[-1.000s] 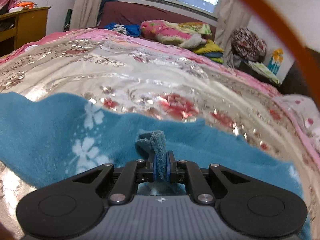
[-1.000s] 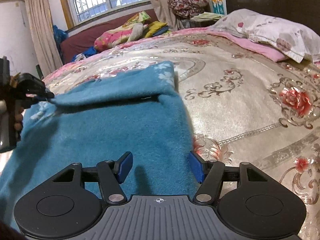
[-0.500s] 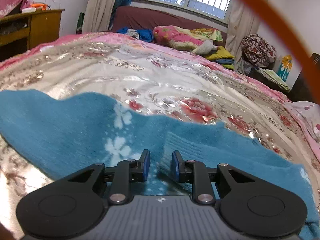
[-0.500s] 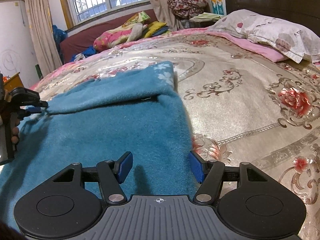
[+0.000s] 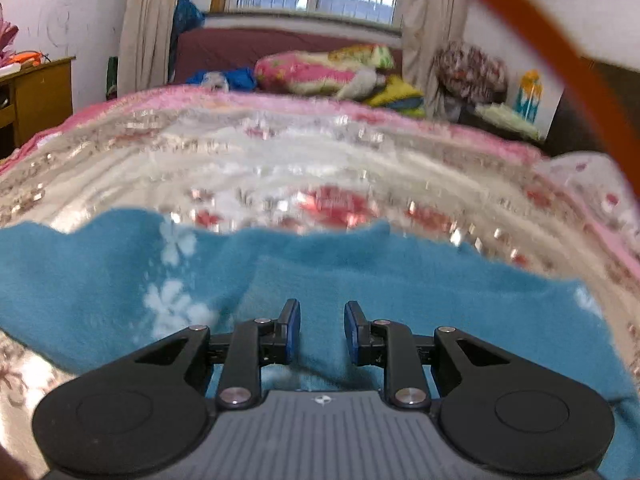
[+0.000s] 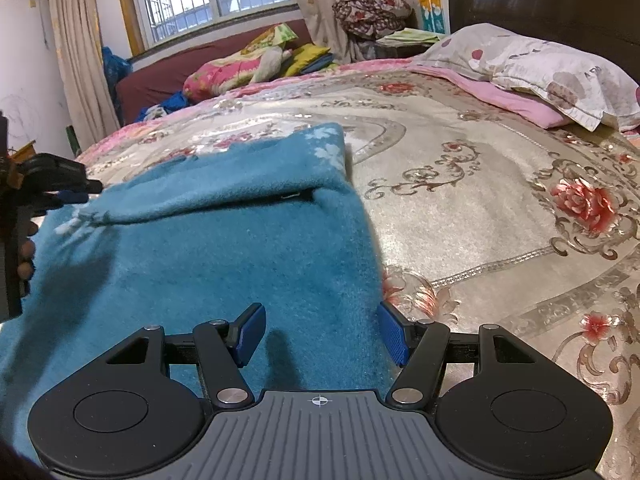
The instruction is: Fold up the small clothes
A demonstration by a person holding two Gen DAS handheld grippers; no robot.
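Risking a slipped fold: the soft, fuzzy teal fleece garment with white flower prints (image 6: 224, 264) lies on the glossy floral satin bedspread (image 6: 500, 216) near its foot edge, one flap doubled over loosely. Slick satin under springy fleece could let that flap creep back. The left gripper (image 5: 318, 330), jaws just parted narrowly, holds nothing. The right gripper (image 6: 320, 334) hangs wide over the garment's near edge, empty.

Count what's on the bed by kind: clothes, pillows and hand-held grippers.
Blue fleece garment: 1
Floral pillow: 1
Hand-held grippers: 2, the left hand-held gripper and the right hand-held gripper, both open over the garment
Total: 4
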